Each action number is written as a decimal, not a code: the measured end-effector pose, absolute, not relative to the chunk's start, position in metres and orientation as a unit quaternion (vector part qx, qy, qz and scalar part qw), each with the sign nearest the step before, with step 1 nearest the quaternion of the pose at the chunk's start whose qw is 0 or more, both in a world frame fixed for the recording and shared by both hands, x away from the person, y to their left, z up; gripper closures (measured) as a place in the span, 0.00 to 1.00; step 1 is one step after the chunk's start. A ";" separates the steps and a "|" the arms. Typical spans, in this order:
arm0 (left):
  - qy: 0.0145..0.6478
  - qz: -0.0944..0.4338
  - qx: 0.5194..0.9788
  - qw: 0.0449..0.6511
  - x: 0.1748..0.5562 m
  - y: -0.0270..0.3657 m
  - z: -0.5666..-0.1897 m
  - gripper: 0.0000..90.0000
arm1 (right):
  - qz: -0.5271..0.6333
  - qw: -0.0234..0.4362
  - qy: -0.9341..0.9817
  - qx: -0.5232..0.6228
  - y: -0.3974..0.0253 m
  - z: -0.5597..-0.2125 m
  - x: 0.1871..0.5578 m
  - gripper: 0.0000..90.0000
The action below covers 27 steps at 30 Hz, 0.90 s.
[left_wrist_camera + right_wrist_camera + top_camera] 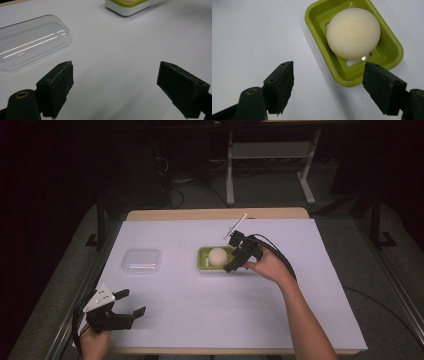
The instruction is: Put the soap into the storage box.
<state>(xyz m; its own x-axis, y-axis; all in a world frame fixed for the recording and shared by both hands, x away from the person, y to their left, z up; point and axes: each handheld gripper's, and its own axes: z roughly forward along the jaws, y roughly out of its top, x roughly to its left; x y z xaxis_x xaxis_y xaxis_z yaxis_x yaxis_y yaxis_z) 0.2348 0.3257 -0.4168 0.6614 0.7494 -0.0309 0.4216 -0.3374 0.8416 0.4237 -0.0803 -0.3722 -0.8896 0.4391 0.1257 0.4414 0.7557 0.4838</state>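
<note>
A round cream soap (218, 256) lies in a green soap dish (202, 254) at the middle of the white table. My right gripper (231, 254) is open at the dish's right side, just above it. In the right gripper view its fingertips (329, 82) straddle the near corner of the dish (313, 27), with the soap (353, 32) just beyond them, untouched. A clear plastic lid (141, 260) lies flat to the left of the dish. My left gripper (132, 301) hovers open near the front left corner, holding nothing (115, 82); the lid (32, 42) and dish (127, 7) lie ahead of it.
White paper (200, 310) covers the tabletop, with a wooden strip (215, 214) showing at the back edge. A thin white stick (236, 226) angles up behind the right gripper. Table legs and cables stand on the dark floor beyond.
</note>
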 end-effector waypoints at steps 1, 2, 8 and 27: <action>0.368 0.185 0.796 0.443 0.235 0.326 -0.417 0.14 | -0.260 0.001 -0.937 -0.234 -0.082 -0.373 0.423 0.27; 0.368 0.185 0.797 0.442 0.235 0.326 -0.417 0.14 | -0.261 0.002 -0.936 -0.236 -0.083 -0.373 0.421 0.27; 0.366 0.187 0.796 0.444 0.234 0.326 -0.416 0.14 | -0.264 -0.002 -0.934 -0.241 -0.090 -0.373 0.414 0.27; 0.364 0.191 0.796 0.444 0.233 0.324 -0.416 0.14 | -0.276 -0.006 -0.930 -0.242 -0.111 -0.374 0.391 0.28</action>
